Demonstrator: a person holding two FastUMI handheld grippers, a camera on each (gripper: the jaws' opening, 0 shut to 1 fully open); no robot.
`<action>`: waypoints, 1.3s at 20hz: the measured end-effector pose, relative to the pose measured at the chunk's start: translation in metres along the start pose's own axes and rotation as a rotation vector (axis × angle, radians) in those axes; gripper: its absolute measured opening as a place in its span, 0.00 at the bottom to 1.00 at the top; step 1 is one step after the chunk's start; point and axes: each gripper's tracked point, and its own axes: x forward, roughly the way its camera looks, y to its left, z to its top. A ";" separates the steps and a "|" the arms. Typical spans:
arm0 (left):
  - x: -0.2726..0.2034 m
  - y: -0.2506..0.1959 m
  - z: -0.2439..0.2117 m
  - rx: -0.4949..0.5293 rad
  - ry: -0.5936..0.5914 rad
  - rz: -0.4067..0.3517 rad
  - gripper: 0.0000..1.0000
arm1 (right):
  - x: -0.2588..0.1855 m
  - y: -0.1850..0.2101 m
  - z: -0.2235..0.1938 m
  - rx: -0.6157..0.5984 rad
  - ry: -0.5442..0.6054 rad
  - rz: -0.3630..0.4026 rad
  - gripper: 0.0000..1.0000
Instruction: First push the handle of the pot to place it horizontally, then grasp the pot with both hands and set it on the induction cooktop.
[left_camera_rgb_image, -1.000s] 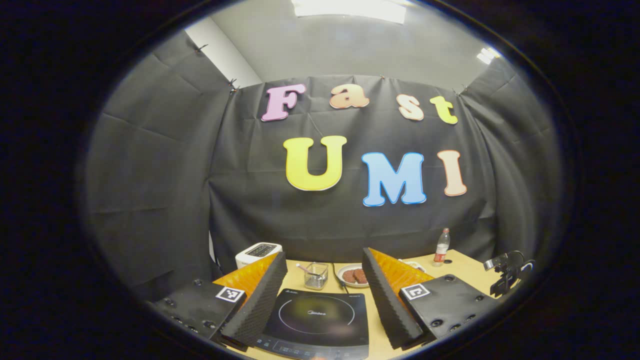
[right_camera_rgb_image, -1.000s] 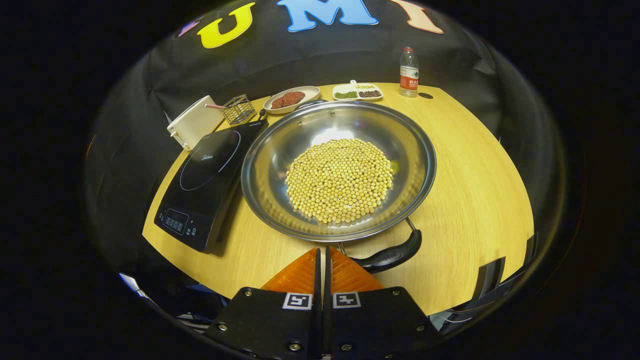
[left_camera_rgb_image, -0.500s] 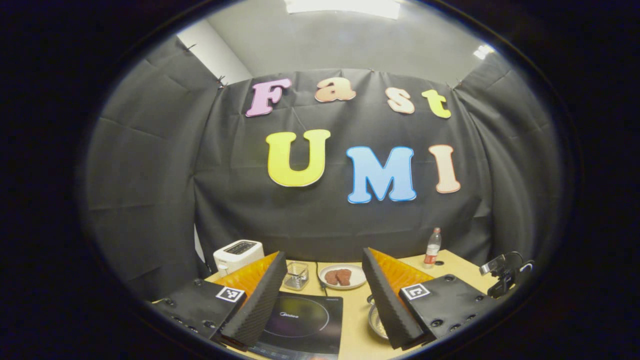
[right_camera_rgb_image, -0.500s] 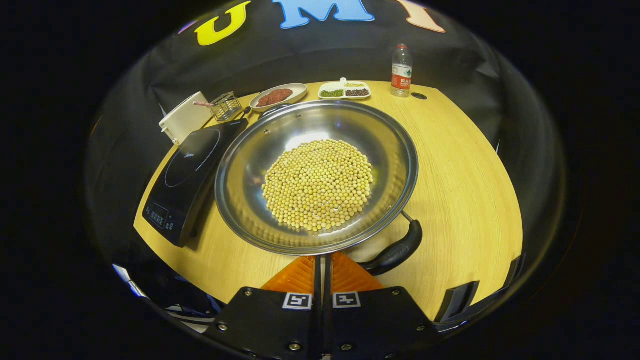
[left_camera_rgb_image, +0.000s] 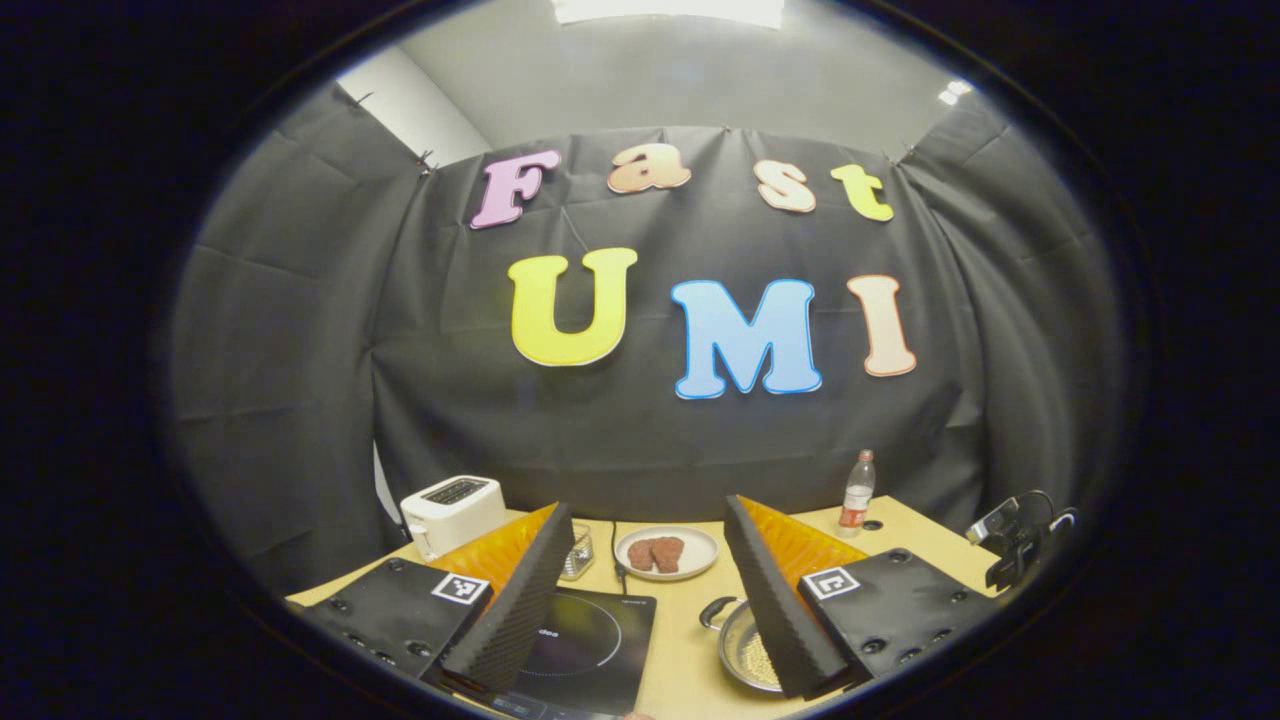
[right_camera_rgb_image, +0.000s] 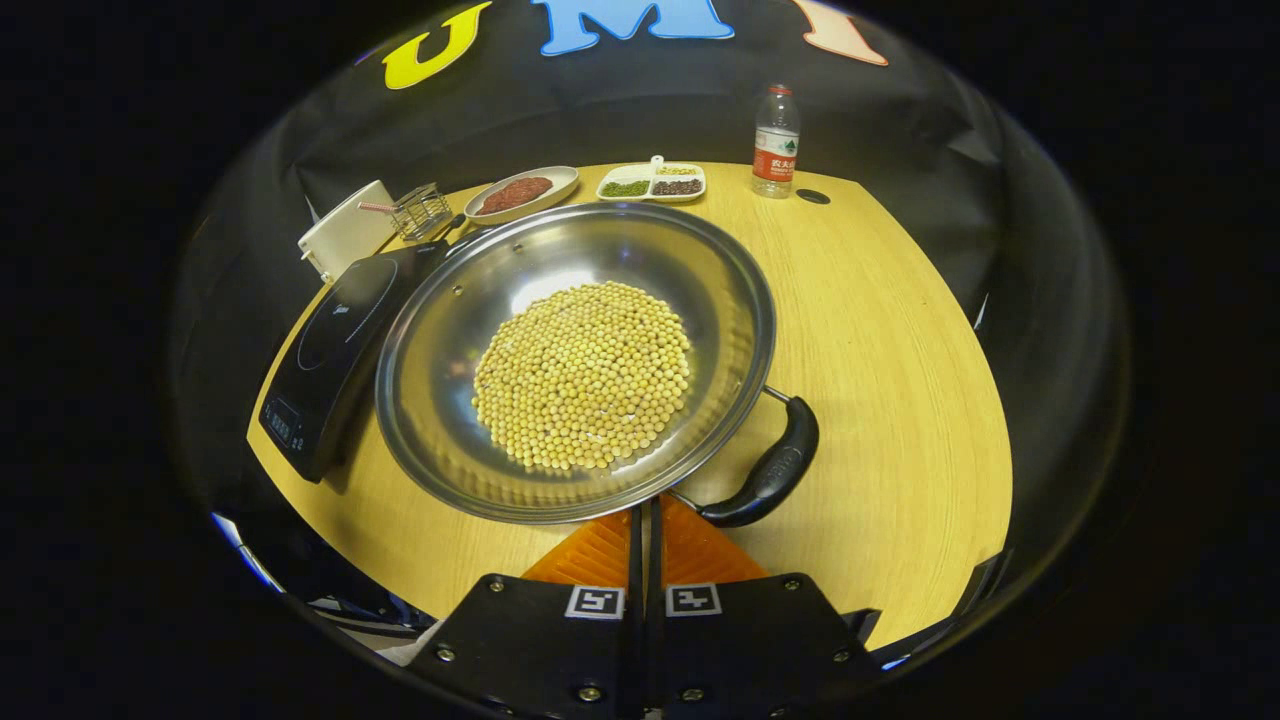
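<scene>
One hand-held gripper, the right (right_camera_rgb_image: 645, 520), fingers pressed together and empty, sits just behind the pot's (right_camera_rgb_image: 575, 360) rim, the handle (right_camera_rgb_image: 765, 470) angling off to its right; the left hand-held gripper (left_camera_rgb_image: 650, 600) hovers wide open, farther off.

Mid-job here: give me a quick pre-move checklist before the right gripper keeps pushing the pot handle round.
1. Right gripper closed for pushing: ok, fingers together, holding nothing.
2. Its tips against the handle: cannot tell; they sit by the handle's near end at the pot rim.
3. Handle horizontal: not ok, it still slants.
4. Left gripper out of the way: ok, open and raised above the cooktop.
5. Cooktop surface free: ok, but the pot rim overlaps its edge in the right gripper view.
6. Beans settled: ok, heaped in the middle.
</scene>
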 end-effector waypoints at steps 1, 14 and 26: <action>0.002 -0.003 -0.002 0.000 0.001 0.002 1.00 | 0.001 -0.005 0.002 -0.002 -0.003 -0.004 0.01; 0.022 -0.026 -0.018 0.047 0.049 0.051 0.98 | 0.028 -0.055 0.050 0.057 -0.079 -0.044 0.01; 0.055 -0.045 -0.083 0.067 0.171 0.062 0.98 | -0.007 -0.071 0.109 0.056 -0.402 -0.099 0.04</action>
